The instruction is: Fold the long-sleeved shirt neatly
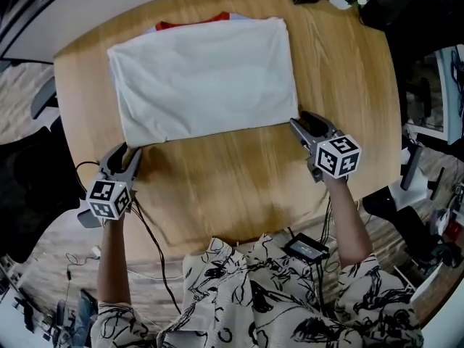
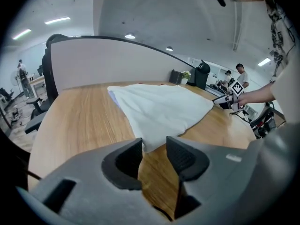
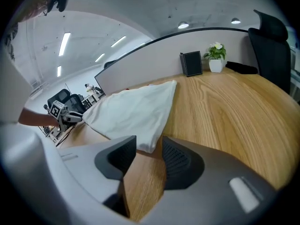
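A white shirt (image 1: 203, 78), folded into a rectangle, lies flat on the round wooden table (image 1: 239, 187). My left gripper (image 1: 131, 152) sits at the shirt's near left corner. In the left gripper view (image 2: 153, 146) its jaws stand apart, with the corner of the cloth (image 2: 159, 109) lying at the tips and bare wood showing in the gap. My right gripper (image 1: 299, 119) is at the near right corner. Its jaws (image 3: 149, 149) are also apart, the shirt's corner (image 3: 133, 111) just reaching between the tips. Neither pair of pads presses on the cloth.
A red garment edge (image 1: 192, 22) peeks out behind the shirt. A black frame (image 3: 191, 63) and a potted plant (image 3: 216, 57) stand at the table's far right, by a grey partition (image 2: 103, 64). Cables and a black device (image 1: 306, 248) lie by the near edge.
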Action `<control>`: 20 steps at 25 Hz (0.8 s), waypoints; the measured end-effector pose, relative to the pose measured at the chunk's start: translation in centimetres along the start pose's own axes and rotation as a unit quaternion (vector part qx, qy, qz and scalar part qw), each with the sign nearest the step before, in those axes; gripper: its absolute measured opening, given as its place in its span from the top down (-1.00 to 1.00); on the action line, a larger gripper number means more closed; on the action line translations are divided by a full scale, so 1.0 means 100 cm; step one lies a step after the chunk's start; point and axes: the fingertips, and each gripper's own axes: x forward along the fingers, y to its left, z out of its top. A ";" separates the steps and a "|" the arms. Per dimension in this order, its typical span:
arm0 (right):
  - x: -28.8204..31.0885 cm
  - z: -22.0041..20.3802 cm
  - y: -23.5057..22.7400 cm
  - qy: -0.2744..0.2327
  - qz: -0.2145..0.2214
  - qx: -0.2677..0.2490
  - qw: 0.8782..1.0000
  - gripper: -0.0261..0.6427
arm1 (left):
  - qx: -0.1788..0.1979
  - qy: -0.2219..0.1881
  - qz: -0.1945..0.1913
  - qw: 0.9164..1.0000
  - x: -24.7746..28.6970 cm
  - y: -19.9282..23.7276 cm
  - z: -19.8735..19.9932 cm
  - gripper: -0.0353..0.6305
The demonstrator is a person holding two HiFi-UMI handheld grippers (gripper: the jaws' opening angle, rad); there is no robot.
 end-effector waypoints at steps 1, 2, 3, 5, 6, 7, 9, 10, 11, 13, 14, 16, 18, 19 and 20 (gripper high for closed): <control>-0.001 -0.002 0.000 0.000 -0.001 0.003 1.000 0.42 | -0.003 0.000 0.002 1.000 0.000 0.001 -0.001 0.41; 0.000 -0.005 -0.001 0.002 -0.003 0.004 1.000 0.50 | -0.008 0.001 0.004 1.000 0.000 0.002 -0.003 0.49; 0.002 -0.006 -0.002 0.005 -0.005 0.002 1.000 0.69 | -0.014 0.001 0.007 1.000 0.001 0.005 -0.004 0.61; 0.006 -0.006 -0.002 0.011 -0.009 -0.010 1.000 0.81 | -0.020 -0.001 0.009 1.000 0.004 0.009 -0.005 0.72; 0.007 -0.007 -0.002 0.015 -0.011 -0.016 1.000 0.82 | -0.021 -0.002 0.009 1.000 0.004 0.010 -0.006 0.75; 0.006 -0.009 -0.002 0.018 -0.013 -0.020 1.000 0.82 | -0.023 -0.003 0.011 1.000 0.003 0.011 -0.008 0.78; 0.003 -0.010 -0.005 0.023 -0.020 -0.022 0.999 0.83 | -0.036 -0.005 0.015 0.999 -0.001 0.016 -0.010 0.79; 0.002 -0.010 -0.007 0.025 -0.023 -0.019 0.999 0.83 | -0.043 -0.003 0.016 0.999 -0.003 0.019 -0.012 0.79; 0.002 -0.010 -0.009 0.028 -0.027 -0.016 0.999 0.83 | -0.047 0.000 0.017 0.999 -0.004 0.021 -0.014 0.79; 0.002 -0.011 -0.009 0.038 -0.035 -0.021 0.998 0.83 | -0.038 0.012 0.017 0.999 -0.005 0.024 -0.019 0.79; 0.004 -0.011 -0.007 0.043 -0.039 -0.027 0.998 0.83 | -0.030 0.017 0.018 0.999 -0.005 0.026 -0.019 0.79; 0.009 -0.011 -0.002 0.051 -0.046 -0.041 0.997 0.83 | -0.024 0.024 0.021 0.999 -0.006 0.030 -0.020 0.79; 0.010 -0.012 0.001 0.058 -0.058 -0.054 0.995 0.82 | -0.022 0.030 0.025 0.999 -0.007 0.031 -0.024 0.78; 0.010 -0.013 0.001 0.062 -0.065 -0.059 0.994 0.81 | -0.015 0.034 0.025 0.999 -0.007 0.030 -0.025 0.75; 0.009 -0.015 0.000 0.065 -0.073 -0.063 0.993 0.77 | -0.005 0.038 0.024 0.999 -0.006 0.028 -0.027 0.70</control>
